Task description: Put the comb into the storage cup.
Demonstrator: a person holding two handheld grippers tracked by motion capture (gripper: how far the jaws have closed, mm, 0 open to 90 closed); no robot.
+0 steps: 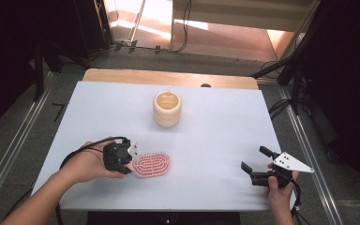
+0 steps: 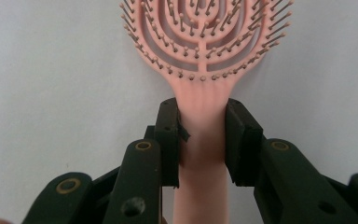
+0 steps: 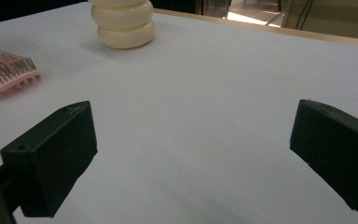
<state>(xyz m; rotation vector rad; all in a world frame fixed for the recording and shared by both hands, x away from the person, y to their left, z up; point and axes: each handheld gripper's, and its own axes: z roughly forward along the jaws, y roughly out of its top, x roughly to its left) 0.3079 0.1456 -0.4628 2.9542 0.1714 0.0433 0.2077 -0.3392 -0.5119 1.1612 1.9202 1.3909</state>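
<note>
Near the front edge of the white table (image 1: 215,140), on the right: right gripper (image 1: 255,165) held in a hand (image 1: 280,190), jaws spread wide and empty above bare tabletop, grey three-cornered plate (image 1: 291,162) on top. Seen along its own jaws: two blocky matte black pads (image 3: 51,158) far apart, nothing between them, touching nothing.

At near left: left gripper (image 1: 130,161) gripped by a hand (image 1: 86,164), jaws clamped on the handle of a pink hairbrush (image 1: 152,165). Seen along those jaws: the two black pads (image 2: 170,140) pressed against either side of the smooth, flat pink handle, just below where it widens into the head. Brush head oval, openwork, built of concentric loops joined by a central spine, studded with short thin bristles tipped with small knobs. Plastic in look, pale salmon pink. Lying flat on the table, bristles up, head pointing right, away from the left hand.

Farther back, about mid-table: cream ribbed pot (image 1: 167,108), round, of stacked bulging rings, open at the top, standing upright and well apart from brush and both grippers. Smooth, matte surface.

Beyond the white sheet: a strip of wooden tabletop edge (image 1: 168,77).
</note>
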